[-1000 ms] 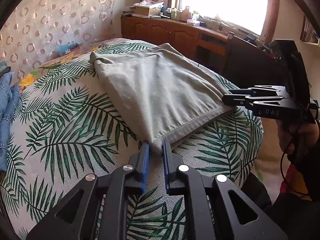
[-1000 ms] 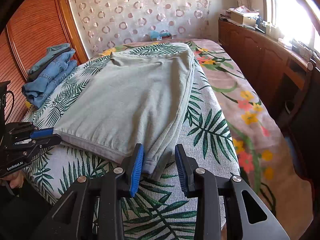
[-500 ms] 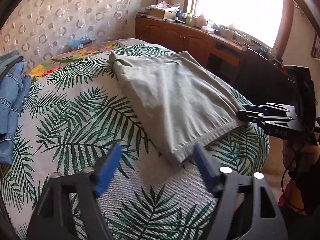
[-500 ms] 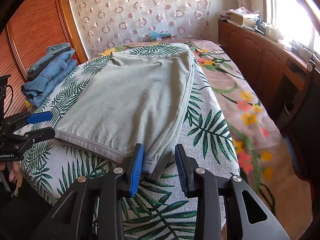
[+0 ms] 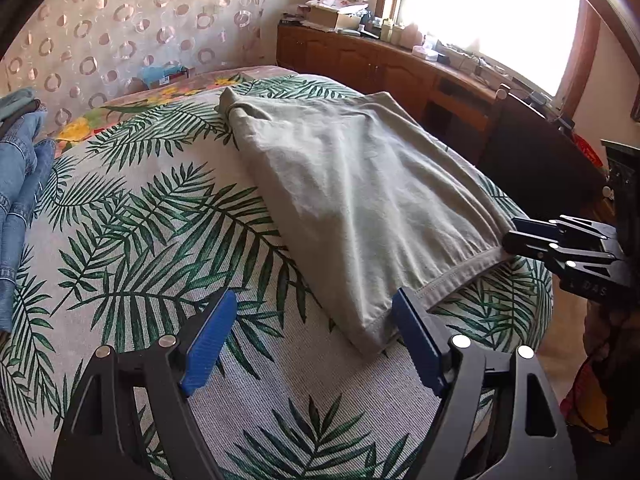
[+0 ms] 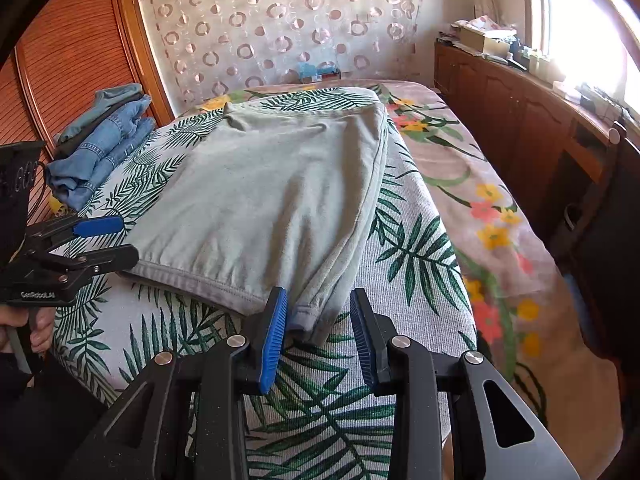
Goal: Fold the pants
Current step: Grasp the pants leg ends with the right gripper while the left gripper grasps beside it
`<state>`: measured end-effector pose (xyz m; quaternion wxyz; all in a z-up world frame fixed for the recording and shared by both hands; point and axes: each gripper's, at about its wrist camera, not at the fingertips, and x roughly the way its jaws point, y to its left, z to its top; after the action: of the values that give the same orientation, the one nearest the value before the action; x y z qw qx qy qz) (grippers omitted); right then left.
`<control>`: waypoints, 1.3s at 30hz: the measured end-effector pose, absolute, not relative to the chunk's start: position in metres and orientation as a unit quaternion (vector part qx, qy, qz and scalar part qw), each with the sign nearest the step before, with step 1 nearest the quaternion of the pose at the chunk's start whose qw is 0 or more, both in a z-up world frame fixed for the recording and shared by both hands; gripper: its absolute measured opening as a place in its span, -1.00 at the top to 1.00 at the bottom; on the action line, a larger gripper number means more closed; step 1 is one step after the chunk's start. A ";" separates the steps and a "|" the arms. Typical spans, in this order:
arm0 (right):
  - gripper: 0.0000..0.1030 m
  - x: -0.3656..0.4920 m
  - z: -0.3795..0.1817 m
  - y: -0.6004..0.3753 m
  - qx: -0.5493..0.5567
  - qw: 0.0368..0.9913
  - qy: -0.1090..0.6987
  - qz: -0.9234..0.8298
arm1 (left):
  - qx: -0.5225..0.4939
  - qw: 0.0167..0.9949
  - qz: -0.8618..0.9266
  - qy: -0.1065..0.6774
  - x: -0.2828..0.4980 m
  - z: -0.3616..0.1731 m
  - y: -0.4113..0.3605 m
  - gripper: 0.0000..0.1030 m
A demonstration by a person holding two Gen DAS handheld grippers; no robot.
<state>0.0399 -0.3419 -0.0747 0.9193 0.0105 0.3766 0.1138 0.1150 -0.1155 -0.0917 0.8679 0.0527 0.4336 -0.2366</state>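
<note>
Grey-green pants (image 6: 272, 196) lie folded on the bedspread (image 6: 404, 248), both tongs (image 5: 312, 340) (image 6: 320, 336) open at their hem.

1. The left wrist view looks low along the left gripper (image 5: 310, 338) across the bed (image 5: 120, 240), toward the window (image 5: 488, 16).
2. The right wrist view faces the curtain wall (image 6: 280, 28), close above the pants (image 6: 272, 200).
3. Both views share the pants and the bed.

Bed (image 5: 132, 240), palm-leaf cover; folded grey pants (image 5: 360, 184) on it, jeans stack (image 6: 100, 148) at edge.
</note>
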 end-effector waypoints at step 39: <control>0.50 0.043 -0.077 -0.347 0.043 0.911 0.386 0.137 | 0.044 0.866 -0.256 0.428 0.111 -0.092 -0.119 0.09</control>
<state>0.0434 -0.3469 -0.0774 0.9111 0.0434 0.3863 0.1369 0.1105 -0.1188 -0.0924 0.8655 0.0435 0.4283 -0.2560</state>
